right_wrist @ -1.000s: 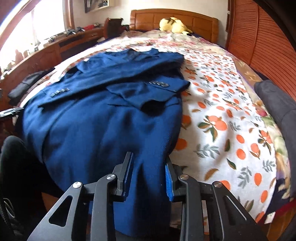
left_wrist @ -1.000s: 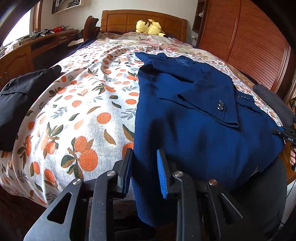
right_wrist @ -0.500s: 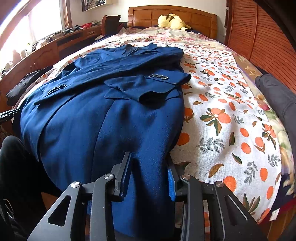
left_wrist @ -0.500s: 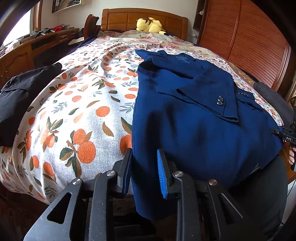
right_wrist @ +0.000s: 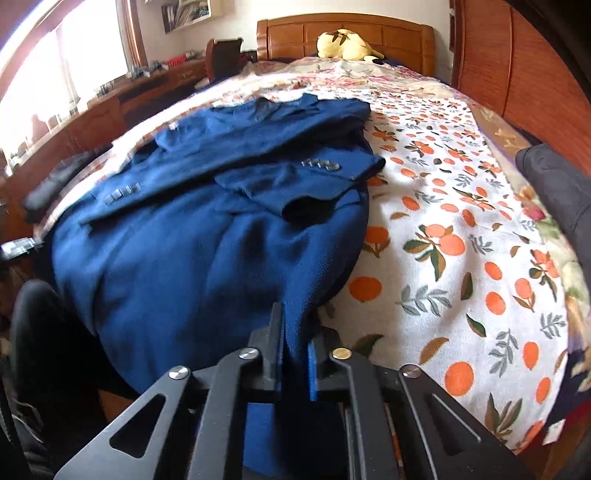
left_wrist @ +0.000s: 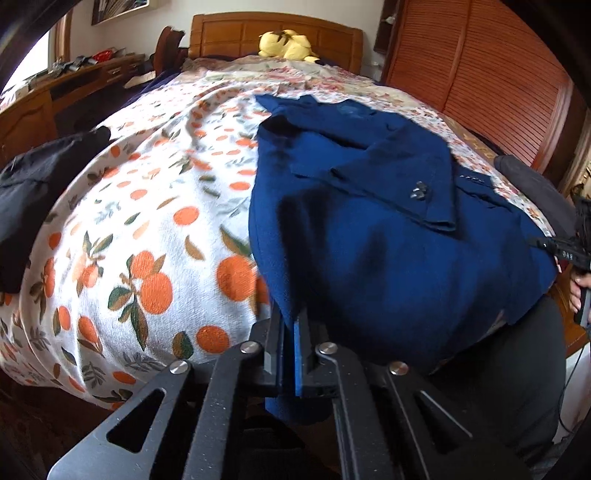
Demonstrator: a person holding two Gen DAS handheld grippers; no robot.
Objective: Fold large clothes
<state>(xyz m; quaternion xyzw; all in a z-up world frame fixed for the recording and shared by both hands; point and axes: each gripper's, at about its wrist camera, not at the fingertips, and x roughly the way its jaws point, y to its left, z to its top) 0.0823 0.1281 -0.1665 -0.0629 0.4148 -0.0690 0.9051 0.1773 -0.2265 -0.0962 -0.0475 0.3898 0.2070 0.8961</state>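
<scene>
A dark blue jacket (left_wrist: 369, 240) lies flat on the bed with both sleeves folded across its body, its hem hanging over the near edge. In the left wrist view my left gripper (left_wrist: 290, 317) is shut on the hem's left corner, and fabric shows between the pads. In the right wrist view the jacket (right_wrist: 184, 266) fills the left half. My right gripper (right_wrist: 295, 325) is closing its jaws on the hem's right corner, the pads pressing the cloth. The right gripper (left_wrist: 576, 251) also shows at the left wrist view's right edge.
The bed has an orange-print sheet (left_wrist: 147, 240) and a wooden headboard (left_wrist: 236, 33) with a yellow plush toy (left_wrist: 286, 44). A black garment (left_wrist: 33, 184) lies at the left edge and a dark grey one (right_wrist: 554, 184) at the right. A wooden wardrobe (left_wrist: 498, 74) stands on the right.
Both grippers have gone from open around the hem to closed on it. The hem corners are now bunched between the pads, and the cloth near them is slightly raised.
</scene>
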